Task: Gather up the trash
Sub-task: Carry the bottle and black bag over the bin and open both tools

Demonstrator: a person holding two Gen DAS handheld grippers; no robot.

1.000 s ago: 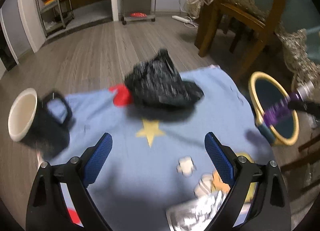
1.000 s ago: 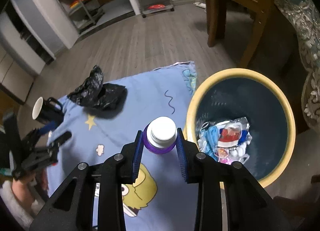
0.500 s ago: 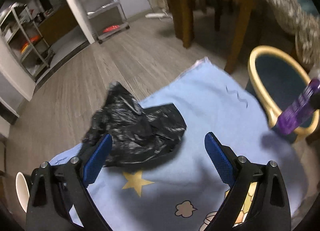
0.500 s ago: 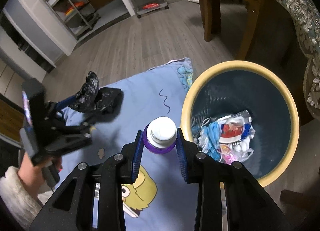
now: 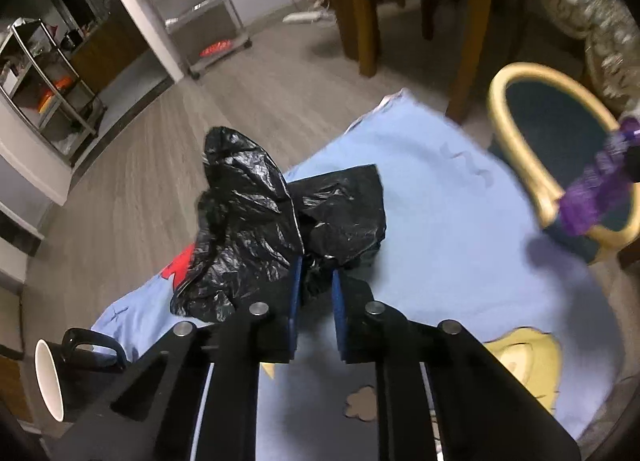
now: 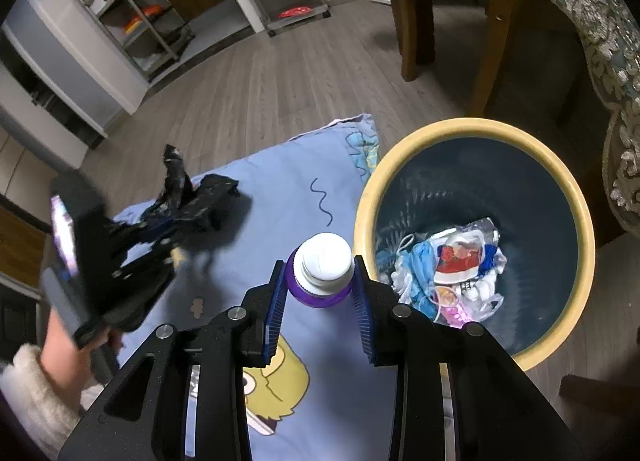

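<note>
Pinching the crumpled black plastic bag now: the left gripper has just closed its jaws from wide apart down to a narrow gap, with a fold of the bag's near edge caught between the blue pads. A second ago the bag lay loose ahead of wide jaws; now we read it as gripped. The bag sits on the light blue cartoon blanket, most of it resting on the cloth, one peak standing up. We judge the pick made but the lift not yet begun.

The right gripper holds the purple bottle with a white cap upright between its pads, same grip as before, hovering over the blanket just beside the rim of the yellow-rimmed trash bin. The bin already has wrappers and plastic scraps at the bottom. We judge the bottle is close to being dropped, though it is not over the opening yet.

Around: a black mug with white inside lies on its side at the blanket's near left corner. A wooden chair stands behind the bin; metal shelving racks sit far off. Between bag and bin the blanket is bare, but the right gripper and bottle stand beside the bin's rim and may block the bag's way in. The thin bag may slip or trail.
</note>
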